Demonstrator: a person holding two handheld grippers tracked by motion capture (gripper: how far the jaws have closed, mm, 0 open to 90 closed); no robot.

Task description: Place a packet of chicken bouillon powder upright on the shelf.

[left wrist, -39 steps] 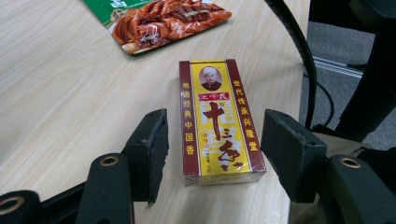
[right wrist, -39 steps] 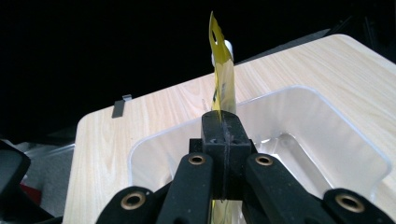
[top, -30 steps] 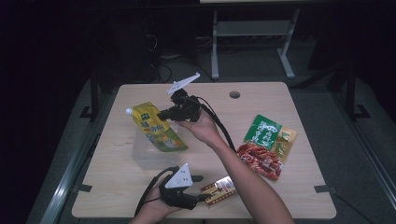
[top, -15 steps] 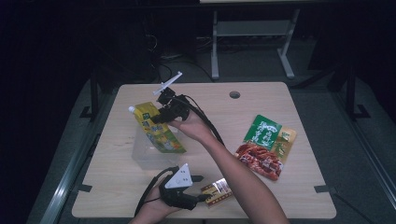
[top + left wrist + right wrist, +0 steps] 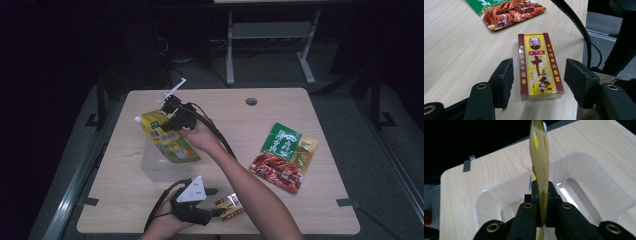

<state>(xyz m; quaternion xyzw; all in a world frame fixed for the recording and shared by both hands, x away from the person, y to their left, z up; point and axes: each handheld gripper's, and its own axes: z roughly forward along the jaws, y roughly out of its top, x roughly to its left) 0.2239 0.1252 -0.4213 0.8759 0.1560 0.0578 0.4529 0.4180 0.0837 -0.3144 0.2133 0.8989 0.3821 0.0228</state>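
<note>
Left claw (image 5: pixel 537 82) sits spread around the spice box (image 5: pixel 539 66) on the bench (image 5: pixel 320 200), not squeezing yet. Farther off, right claw (image 5: pixel 541 205) pinches the yellow pouch (image 5: pixel 167 140) over the clear tub (image 5: pixel 599 185); nothing is inside yet.

On the pale wooden desk (image 5: pixel 456 47) a red-and-yellow box (image 5: pixel 539 66) printed with Chinese characters lies flat between the jaws of the left tool (image 5: pixel 539 83). Both black pads stand clear of its long sides. Beyond it lies a meat packet (image 5: pixel 509 11), and a black cable (image 5: pixel 576 25) curves past at the right.
</note>
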